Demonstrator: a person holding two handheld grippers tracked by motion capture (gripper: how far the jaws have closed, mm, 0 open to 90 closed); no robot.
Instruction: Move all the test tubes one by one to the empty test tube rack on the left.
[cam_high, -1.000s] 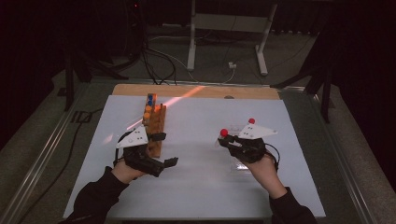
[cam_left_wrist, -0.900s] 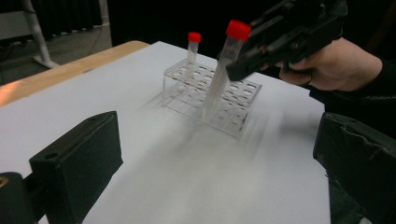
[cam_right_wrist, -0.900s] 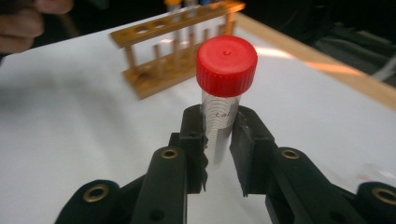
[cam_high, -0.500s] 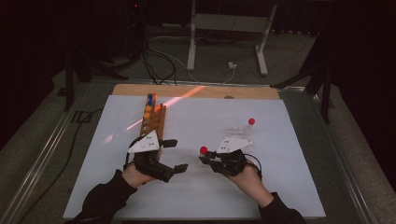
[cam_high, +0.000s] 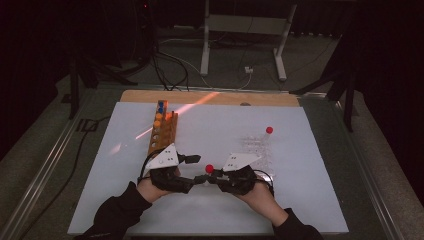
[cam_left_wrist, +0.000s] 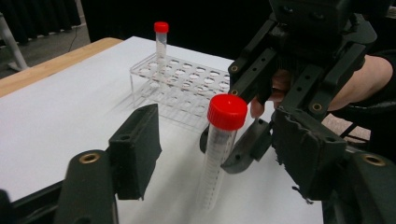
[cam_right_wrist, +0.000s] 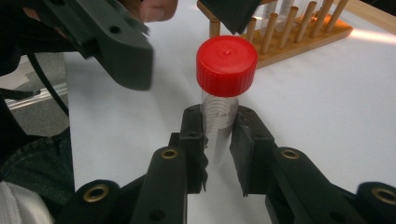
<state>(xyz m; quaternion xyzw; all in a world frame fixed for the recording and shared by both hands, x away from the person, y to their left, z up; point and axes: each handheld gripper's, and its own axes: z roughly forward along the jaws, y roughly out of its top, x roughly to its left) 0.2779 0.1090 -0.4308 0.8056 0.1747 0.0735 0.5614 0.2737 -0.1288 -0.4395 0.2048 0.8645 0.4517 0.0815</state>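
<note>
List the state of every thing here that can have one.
Held tube: capped, upright, clamped.
Right tongs: shut on the held tube.
Left tongs: open around it, pads clear, jaws just closing.
Rack tube: capped, upright in the clear rack.
Wooden rack: partly loaded.

tube (cam_right_wrist: 218, 122) base: hidden by fingers (cam_right_wrist: 246, 140) | print: blurred

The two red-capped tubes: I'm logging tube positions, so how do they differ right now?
The held tube is clamped upright between the right gripper's jaws above the white mat; the racked tube stands free in a corner hole of the clear rack. The held tube sits between both grippers; the racked tube stands alone, farther off. Both are clear with red screw caps.
</note>
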